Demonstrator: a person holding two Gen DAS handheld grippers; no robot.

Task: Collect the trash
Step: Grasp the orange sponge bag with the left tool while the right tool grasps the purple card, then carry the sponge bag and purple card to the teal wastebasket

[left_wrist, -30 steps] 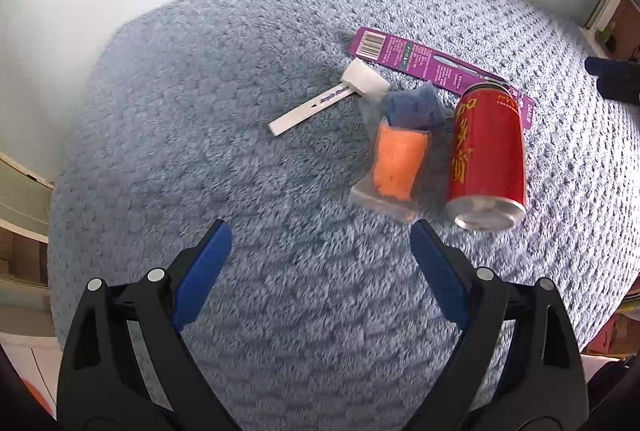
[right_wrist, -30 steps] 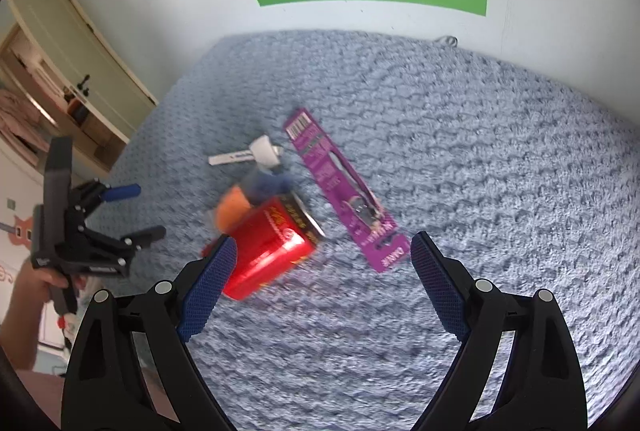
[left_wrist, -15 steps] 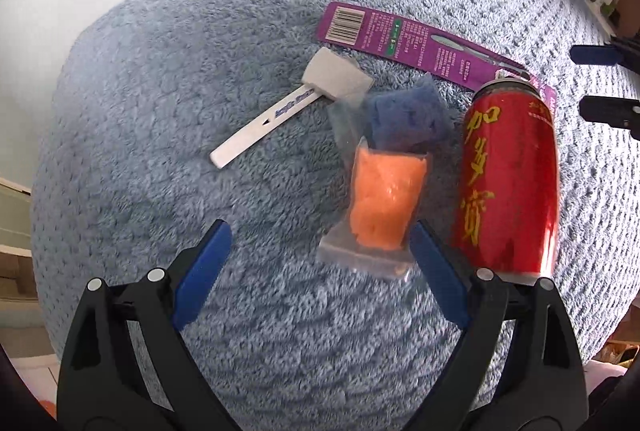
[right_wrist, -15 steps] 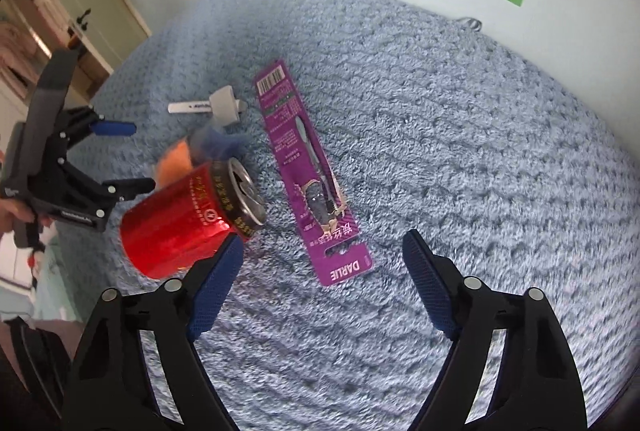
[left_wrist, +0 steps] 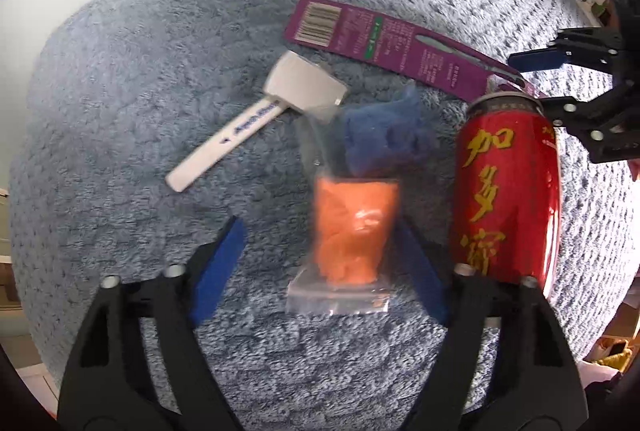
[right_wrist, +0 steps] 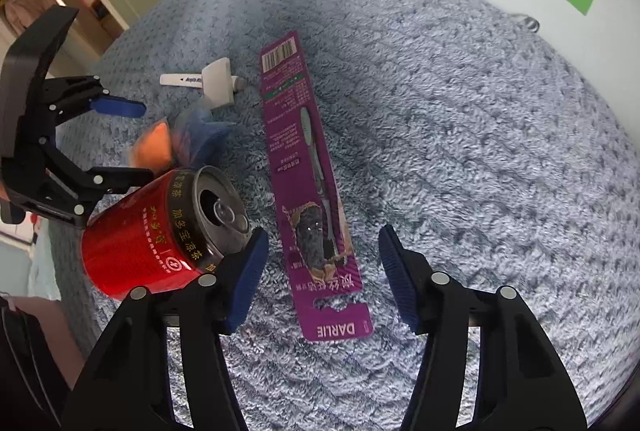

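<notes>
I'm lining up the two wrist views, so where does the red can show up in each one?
Left wrist view: the red can lies at right, bottom end nearest the camera, just outside the left tongs.
Right wrist view: the can sits at lower left, opened top facing the camera, beside the right tongs.
Shared landmark: the purple toothbrush card beside it.

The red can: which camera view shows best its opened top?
The right wrist view: the red can lies on its side with its silver top and pull-tab opening turned toward that camera. The left wrist view shows only the can's printed side; its top points away.
</notes>
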